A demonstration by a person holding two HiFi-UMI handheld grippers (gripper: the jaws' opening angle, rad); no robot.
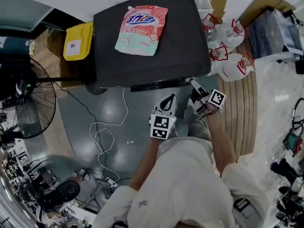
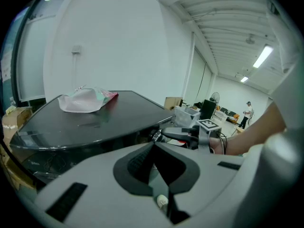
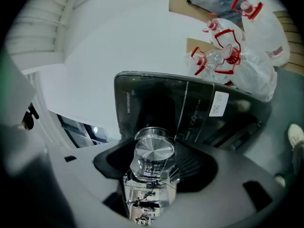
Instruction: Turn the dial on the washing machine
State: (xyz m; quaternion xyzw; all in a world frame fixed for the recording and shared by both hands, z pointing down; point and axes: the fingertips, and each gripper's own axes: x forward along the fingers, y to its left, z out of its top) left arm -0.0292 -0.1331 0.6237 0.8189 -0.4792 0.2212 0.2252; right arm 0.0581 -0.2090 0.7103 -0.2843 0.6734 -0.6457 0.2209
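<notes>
At the near front edge of a black washing machine (image 1: 142,65), a person in a pale shirt reaches out with a gripper in each hand. The right gripper (image 1: 192,82) points at the control panel on the machine's right, and its jaws are clamped on the chrome dial (image 3: 154,151), which stands out from the dark panel and fills the gap between the pads. Just to its left and nearer the person, the left gripper (image 1: 168,99) hangs short of the machine, its jaws drawn together with nothing between them. A pink-and-green detergent pouch (image 1: 141,30) lies flat on the far part of the lid. A yellow bin (image 1: 78,42) stands at the machine's left, with a floor fan (image 1: 26,103) further left. A white cable (image 1: 102,137) loops across the grey floor, and clear jugs with red handles (image 1: 228,37) cluster to the right.
</notes>
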